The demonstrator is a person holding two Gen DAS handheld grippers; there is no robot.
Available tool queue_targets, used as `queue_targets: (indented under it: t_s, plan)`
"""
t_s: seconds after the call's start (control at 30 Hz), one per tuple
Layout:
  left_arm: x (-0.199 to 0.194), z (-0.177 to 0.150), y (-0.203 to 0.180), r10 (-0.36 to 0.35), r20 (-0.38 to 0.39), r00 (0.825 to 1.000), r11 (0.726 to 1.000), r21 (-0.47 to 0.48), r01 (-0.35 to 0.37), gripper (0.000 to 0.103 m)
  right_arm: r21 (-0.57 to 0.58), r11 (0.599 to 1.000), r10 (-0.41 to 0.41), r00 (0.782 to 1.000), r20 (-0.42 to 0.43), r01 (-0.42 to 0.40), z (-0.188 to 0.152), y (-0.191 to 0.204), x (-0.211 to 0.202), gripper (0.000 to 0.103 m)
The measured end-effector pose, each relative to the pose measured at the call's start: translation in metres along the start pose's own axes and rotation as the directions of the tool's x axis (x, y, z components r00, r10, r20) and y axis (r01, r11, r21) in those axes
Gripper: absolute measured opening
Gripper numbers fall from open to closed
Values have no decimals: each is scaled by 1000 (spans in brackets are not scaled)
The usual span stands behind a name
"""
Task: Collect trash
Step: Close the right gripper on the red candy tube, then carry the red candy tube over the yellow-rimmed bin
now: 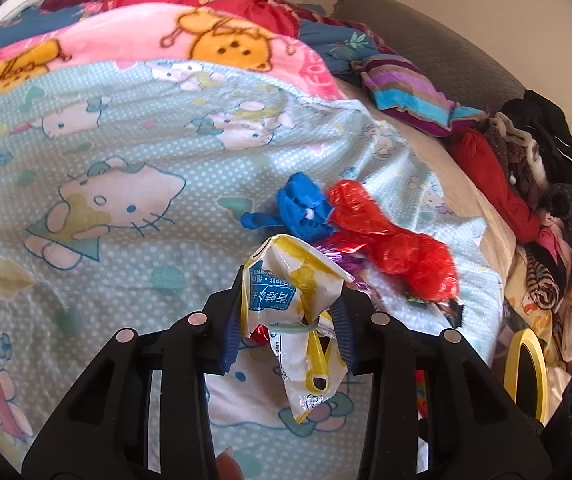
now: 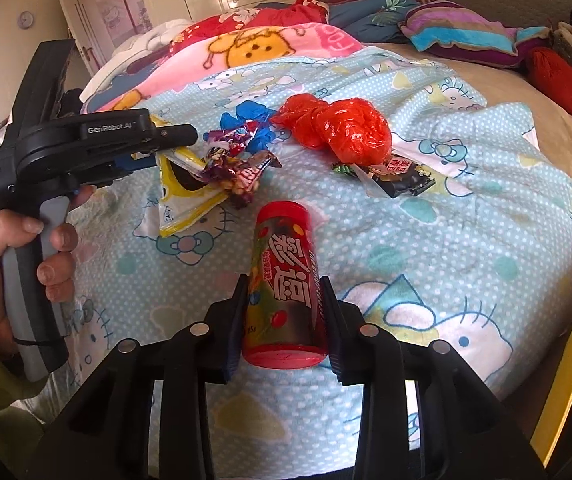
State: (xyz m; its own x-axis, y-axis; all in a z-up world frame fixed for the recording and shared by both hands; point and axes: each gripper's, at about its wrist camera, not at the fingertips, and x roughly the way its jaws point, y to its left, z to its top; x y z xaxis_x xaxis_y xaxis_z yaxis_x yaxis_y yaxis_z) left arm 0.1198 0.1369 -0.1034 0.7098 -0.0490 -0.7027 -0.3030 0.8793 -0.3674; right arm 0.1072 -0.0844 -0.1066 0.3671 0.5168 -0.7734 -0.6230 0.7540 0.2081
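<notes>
Left gripper [image 1: 290, 312] is clamped on a crumpled white-and-yellow wrapper [image 1: 298, 304] with a blue label — the wrapper bulges above the fingertips and hangs below them, lifted off the Hello Kitty bedsheet [image 1: 106, 200]. From the right wrist view the same gripper [image 2: 178, 136] is held by the person's hand [image 2: 14, 248] at the left, wrapper [image 2: 182, 196] dangling beneath it next to a purple candy wrapper [image 2: 226, 156]. Right gripper [image 2: 284, 312] has its jaws pressed against both sides of a red candy canister [image 2: 284, 280] — the canister lies on its side on the sheet, red cap toward the camera. Other trash sits further back on the sheet: a blue plastic bag [image 1: 302, 204] touching a red plastic bag [image 1: 398, 240], the purple wrapper partly under them, and a black snack packet [image 2: 402, 176] just beside the red bag [image 2: 342, 128]. A pink cartoon blanket [image 1: 126, 48] lies behind the sheet, a striped pillow [image 1: 406, 88] to the right, clothes pile [image 1: 534, 184] at the bed's edge. A yellow rim [image 1: 526, 372] shows at lower right; can't tell what it belongs to.
</notes>
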Motion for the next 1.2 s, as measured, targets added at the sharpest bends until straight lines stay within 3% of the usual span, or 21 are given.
queue_targets:
  t_s: [0.4, 1.2]
  plan:
    - [-37, 12, -25, -69, 66, 995, 996, 66, 64, 30, 39, 999, -5, 997, 73, 2, 5, -10, -27, 32]
    - [-62, -1, -95, -185, 71, 980, 964, 210, 166, 30, 142, 988, -88, 974, 208, 59, 1, -43, -93, 32]
